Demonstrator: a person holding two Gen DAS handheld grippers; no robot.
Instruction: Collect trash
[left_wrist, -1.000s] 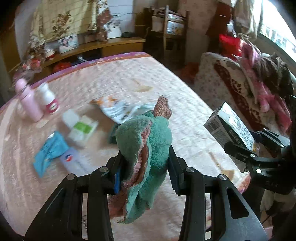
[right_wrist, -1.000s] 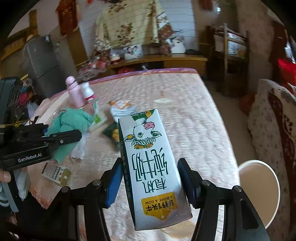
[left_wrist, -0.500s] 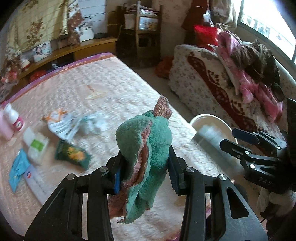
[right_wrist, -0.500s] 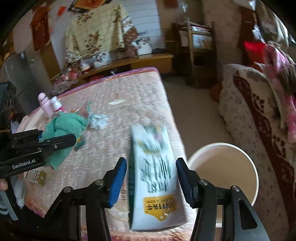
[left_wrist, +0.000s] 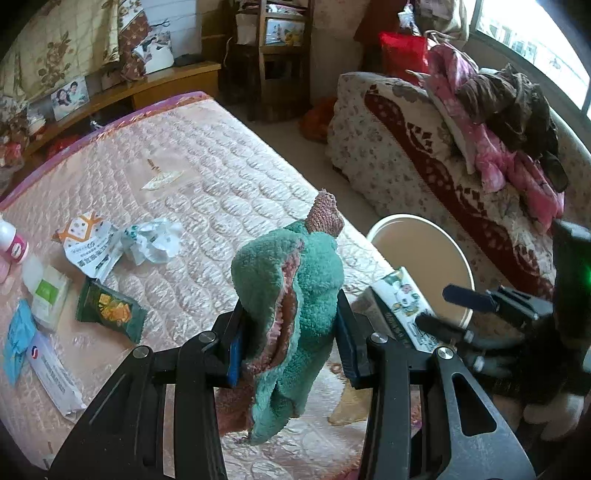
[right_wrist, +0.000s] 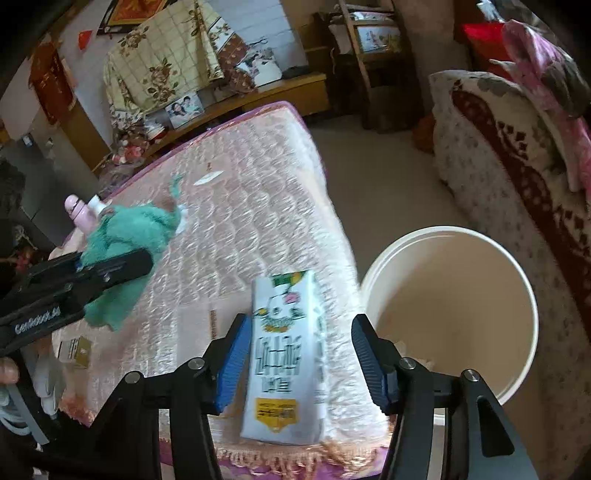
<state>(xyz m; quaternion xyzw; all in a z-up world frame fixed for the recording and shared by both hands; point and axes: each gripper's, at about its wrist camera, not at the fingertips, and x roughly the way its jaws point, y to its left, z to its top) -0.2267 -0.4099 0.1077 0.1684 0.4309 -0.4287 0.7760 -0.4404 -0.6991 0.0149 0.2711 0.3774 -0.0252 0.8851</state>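
The milk carton (right_wrist: 284, 354) sits low in the right wrist view, cow print upward and blurred. It lies between the jaws of the right gripper (right_wrist: 300, 343), which have just been opening. There is clear daylight on its right side and only a sliver on the left, so the grip looks released rather than pressing. Behind the carton is the corner of the quilted pink mattress (right_wrist: 240, 229), and the white bucket (right_wrist: 461, 295) opens at its three o'clock, just beside the bed edge. The carton therefore seems to be over the mattress fringe, not yet squarely over the bucket mouth. To do the drop well, the hand should be carried toward three o'clock until the carton hangs over the beige interior, and only then let go fully; otherwise it may land on the bed or floor. The left gripper (left_wrist: 290, 321) is clenched on a green fleece cloth (left_wrist: 295, 266). At that cloth's nine to ten o'clock, a crumpled wrapper (left_wrist: 153, 240) and a green snack packet (left_wrist: 110, 310) wait on the mattress.
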